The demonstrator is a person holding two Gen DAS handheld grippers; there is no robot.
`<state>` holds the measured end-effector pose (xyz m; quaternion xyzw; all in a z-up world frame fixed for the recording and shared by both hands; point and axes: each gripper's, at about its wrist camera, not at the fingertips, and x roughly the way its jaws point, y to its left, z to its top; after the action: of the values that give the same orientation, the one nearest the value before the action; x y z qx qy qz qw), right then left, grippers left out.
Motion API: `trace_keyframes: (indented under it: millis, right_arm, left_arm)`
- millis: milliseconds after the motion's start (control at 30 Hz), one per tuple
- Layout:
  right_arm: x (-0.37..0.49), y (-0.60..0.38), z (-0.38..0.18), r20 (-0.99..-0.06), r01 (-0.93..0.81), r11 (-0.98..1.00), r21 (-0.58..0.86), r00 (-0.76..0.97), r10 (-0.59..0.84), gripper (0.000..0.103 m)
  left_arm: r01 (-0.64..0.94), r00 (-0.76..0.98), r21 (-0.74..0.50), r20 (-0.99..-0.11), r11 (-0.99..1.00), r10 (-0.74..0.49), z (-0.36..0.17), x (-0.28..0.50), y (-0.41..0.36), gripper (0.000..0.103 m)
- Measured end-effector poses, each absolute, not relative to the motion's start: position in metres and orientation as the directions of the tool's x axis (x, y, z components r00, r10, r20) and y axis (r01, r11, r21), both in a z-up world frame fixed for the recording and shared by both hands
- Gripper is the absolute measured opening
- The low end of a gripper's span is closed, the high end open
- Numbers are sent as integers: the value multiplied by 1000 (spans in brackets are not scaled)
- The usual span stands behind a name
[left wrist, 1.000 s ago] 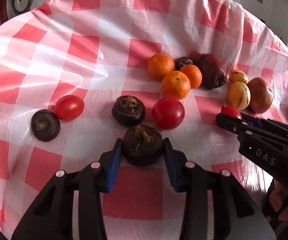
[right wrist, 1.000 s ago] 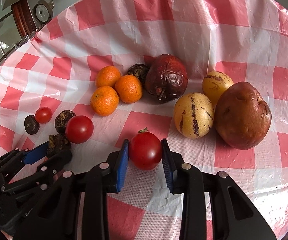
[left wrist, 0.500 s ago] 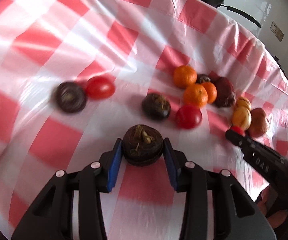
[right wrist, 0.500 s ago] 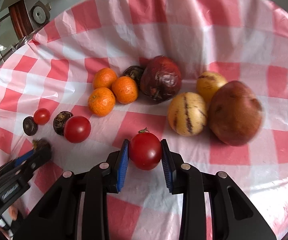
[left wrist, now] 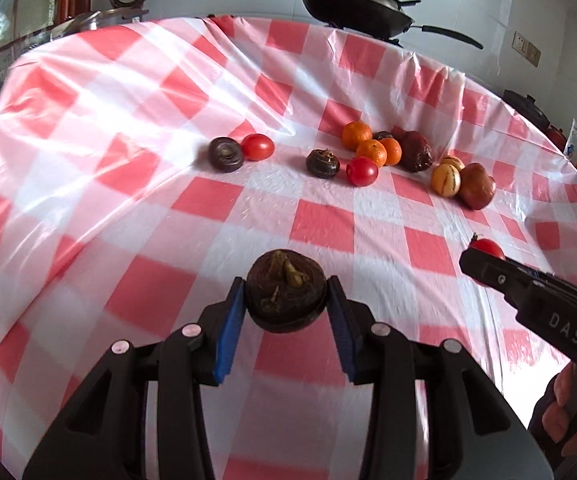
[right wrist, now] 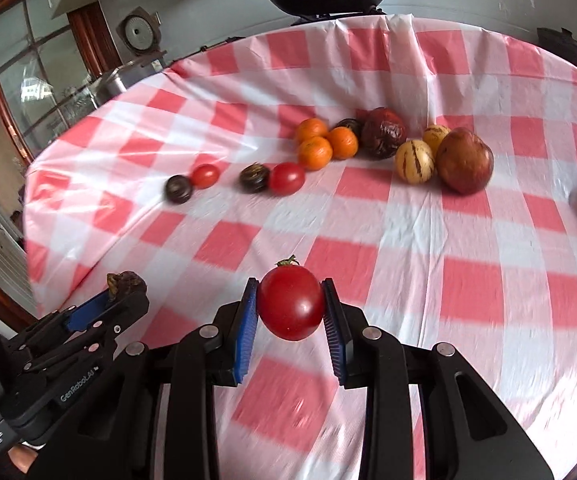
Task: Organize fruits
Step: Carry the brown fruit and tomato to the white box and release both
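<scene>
In the left wrist view, the left gripper [left wrist: 286, 300] is clamped on a dark brown water chestnut [left wrist: 286, 290], its blue pads [left wrist: 230, 330] pressing on both sides, and the fruit is held above the red-and-white checked surface [left wrist: 160, 208]. Farther off on the cloth lies a loose row: another dark chestnut [left wrist: 225, 154] touching a small tomato [left wrist: 257, 147], then a third chestnut [left wrist: 322, 163] just beside a second tomato [left wrist: 362, 171], then three oranges [left wrist: 371, 152] bunched together, a wrinkled dark red fruit [left wrist: 415, 151], two striped yellow melons [left wrist: 445, 179] and a brown-red fruit [left wrist: 477, 186]. At the right edge the right gripper [left wrist: 484, 254] comes in from the side with a red tomato [left wrist: 487, 247] at its tip. A black pan [left wrist: 356, 14] sits beyond the surface. In the right wrist view, the right gripper [right wrist: 290, 306] is closed tightly on that red tomato [right wrist: 290, 304], stem upward, carried clear of the cloth [right wrist: 428, 240]. The same row of fruit lies well ahead, with the oranges [right wrist: 315, 153] near the middle and the brown-red fruit [right wrist: 464, 160] at the right end. At lower left the left gripper [right wrist: 122, 290] appears with its dark chestnut [right wrist: 126, 282] at the tip.
</scene>
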<state>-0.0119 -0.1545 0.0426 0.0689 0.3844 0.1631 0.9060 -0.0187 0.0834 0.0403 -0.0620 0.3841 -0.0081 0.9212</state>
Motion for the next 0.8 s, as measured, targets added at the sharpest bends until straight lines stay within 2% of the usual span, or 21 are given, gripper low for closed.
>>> trace_keyframes:
  millis: [267, 467, 800]
  right_arm:
    - [-71, -146, 41, -611, -295, 891, 346, 649, 453, 32]
    - [-113, -113, 39, -627, -397, 862, 316, 594, 504, 32]
    - [-180, -28, 31, -648, -634, 737, 235, 463, 605, 32]
  left_arm:
    - [-33, 761, -166, -643, 986, -83, 48, -74, 102, 41]
    - [-45, 775, -121, -631, 992, -42, 43, -133, 125, 41]
    - [-201, 766, -119, -637, 972, 81, 31, -227, 215, 41]
